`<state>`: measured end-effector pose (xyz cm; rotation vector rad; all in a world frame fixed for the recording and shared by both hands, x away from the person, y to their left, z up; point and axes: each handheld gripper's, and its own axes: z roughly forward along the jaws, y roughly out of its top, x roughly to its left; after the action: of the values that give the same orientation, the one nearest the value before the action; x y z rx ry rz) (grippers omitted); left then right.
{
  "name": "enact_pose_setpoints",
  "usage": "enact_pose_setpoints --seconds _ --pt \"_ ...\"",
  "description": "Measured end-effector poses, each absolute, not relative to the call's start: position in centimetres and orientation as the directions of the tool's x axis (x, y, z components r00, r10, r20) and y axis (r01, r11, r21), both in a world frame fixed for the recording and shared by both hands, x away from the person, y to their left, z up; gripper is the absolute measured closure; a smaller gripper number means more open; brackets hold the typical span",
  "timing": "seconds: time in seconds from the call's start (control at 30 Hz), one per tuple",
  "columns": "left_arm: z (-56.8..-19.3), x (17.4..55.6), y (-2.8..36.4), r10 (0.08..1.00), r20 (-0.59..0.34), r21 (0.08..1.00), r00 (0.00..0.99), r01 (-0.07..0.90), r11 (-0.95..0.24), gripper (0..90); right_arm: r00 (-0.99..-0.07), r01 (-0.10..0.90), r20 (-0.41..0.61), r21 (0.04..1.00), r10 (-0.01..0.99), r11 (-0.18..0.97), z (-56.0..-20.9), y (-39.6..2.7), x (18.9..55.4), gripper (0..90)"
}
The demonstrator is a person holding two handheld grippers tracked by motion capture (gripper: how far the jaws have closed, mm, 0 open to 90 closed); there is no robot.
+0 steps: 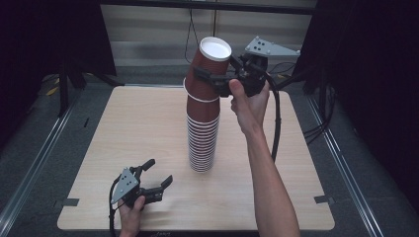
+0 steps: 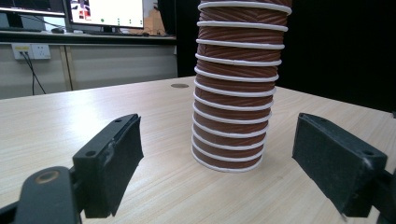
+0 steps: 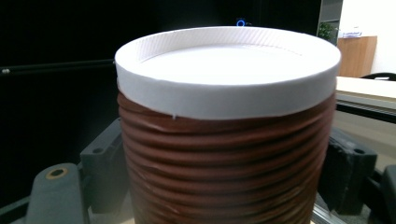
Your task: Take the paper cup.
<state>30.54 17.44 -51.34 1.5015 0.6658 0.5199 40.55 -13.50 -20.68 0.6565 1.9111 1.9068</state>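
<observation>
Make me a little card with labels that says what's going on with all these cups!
Place: wooden table
Main thing: tall stack of brown paper cups, upside down, white rims showing
Top cup: tilted at the top of the stack, white bottom facing up
Right hand-held gripper: closed on the top cup's sides, held up high
Left hand-held gripper: low at the table's front left, jaws apart, holding nothing, pointing toward the stack
Is the top cup fully off: cannot tell
</observation>
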Motion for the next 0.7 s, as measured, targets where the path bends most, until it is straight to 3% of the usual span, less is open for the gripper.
enact_pose_setpoints --seconds 0.7 --pt "-51.3 30.5 17.5 0.687 -0.067 0.997 0.723 0.082 0.01 15.6 -0.828 0.03 0.072 0.996 0.557 -0.084 -20.0 -14.9 39.5 18.6"
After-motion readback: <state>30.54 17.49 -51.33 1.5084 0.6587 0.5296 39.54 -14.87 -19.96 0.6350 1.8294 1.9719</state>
